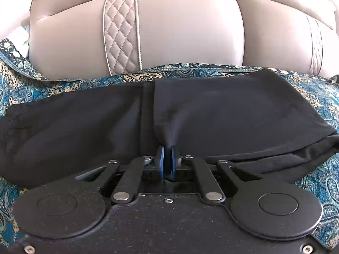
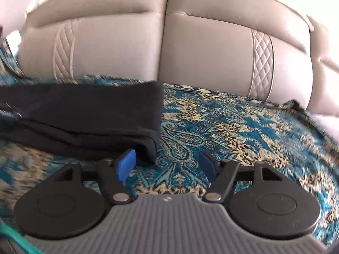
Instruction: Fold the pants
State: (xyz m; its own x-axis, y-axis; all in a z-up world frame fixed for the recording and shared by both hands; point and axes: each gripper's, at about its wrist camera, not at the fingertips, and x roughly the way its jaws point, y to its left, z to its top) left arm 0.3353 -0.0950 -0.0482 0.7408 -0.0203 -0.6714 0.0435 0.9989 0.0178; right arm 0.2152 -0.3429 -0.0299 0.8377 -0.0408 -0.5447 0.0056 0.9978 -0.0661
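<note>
Black pants [image 1: 211, 110] lie folded across a teal and gold patterned cover [image 1: 42, 84], with one layer folded over another. My left gripper [image 1: 168, 154] is shut on the near edge of the top layer, and the cloth bunches up between its blue pads. In the right wrist view the right end of the folded pants [image 2: 89, 114] lies to the left. My right gripper [image 2: 167, 160] is open and empty just right of that end, low over the cover [image 2: 233, 131]. Its left blue pad [image 2: 127, 163] is close to the pants' corner.
A beige leather sofa back [image 1: 180, 31] with quilted strips rises right behind the pants; it also fills the far side of the right wrist view [image 2: 211, 48]. Bare patterned cover stretches to the right of the pants.
</note>
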